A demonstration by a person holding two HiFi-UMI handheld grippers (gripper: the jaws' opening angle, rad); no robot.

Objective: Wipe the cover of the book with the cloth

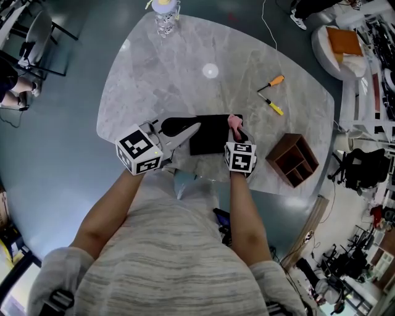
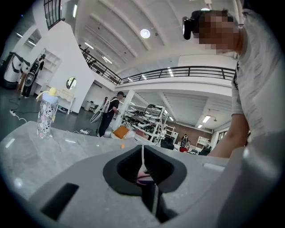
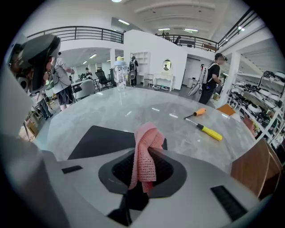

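Note:
A black book [image 1: 210,133] lies flat near the table's front edge; in the right gripper view the book [image 3: 107,139] sits just ahead of the jaws. My right gripper [image 1: 237,128] is at the book's right end, shut on a pink knitted cloth [image 1: 234,121]. The cloth [image 3: 145,153] sticks up in a bunch between the jaws of my right gripper [image 3: 144,165]. My left gripper [image 1: 192,129] lies over the book's left end, pointing right. In its own view my left gripper [image 2: 143,156] has its jaws pressed together, and the book is hidden there.
On the grey marble table [image 1: 160,80] a clear water bottle [image 1: 165,15] stands at the far edge. An orange screwdriver [image 1: 272,82] and a yellow one [image 1: 273,107] lie right of the book. A wooden compartment box [image 1: 292,159] sits at the near right edge.

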